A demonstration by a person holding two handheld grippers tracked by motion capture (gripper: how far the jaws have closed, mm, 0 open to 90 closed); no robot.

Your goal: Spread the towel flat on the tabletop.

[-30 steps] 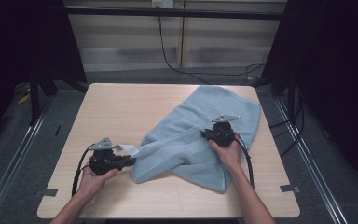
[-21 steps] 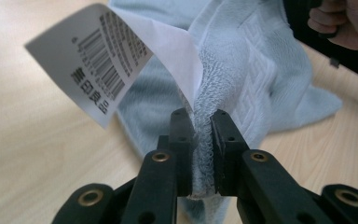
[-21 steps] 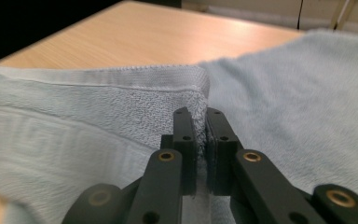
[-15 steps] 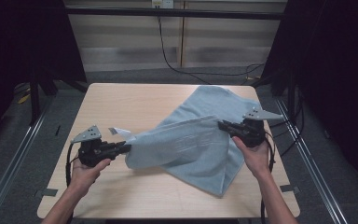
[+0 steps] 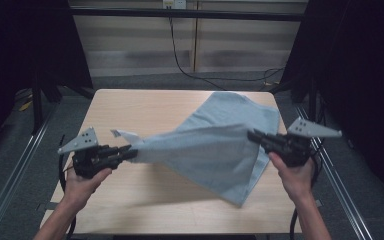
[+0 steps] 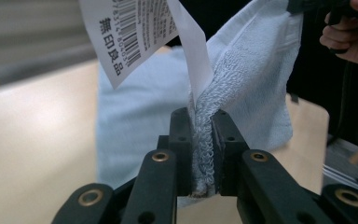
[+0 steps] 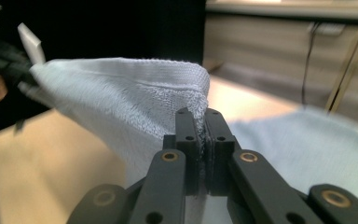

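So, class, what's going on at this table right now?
A person holds a gripper in each hand and is lifting a light blue towel by two points of its edge. The left gripper has its jaws shut on the end that carries a white barcode tag; the right gripper is shut on the other end. The towel is stretched between them above the wooden table, with its far part draped down onto the tabletop.

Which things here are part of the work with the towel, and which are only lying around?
In use: light blue towel with its paper tag; left tongs and right tongs, each clamped on a towel edge.
Lying about: black cable on the floor behind the table.
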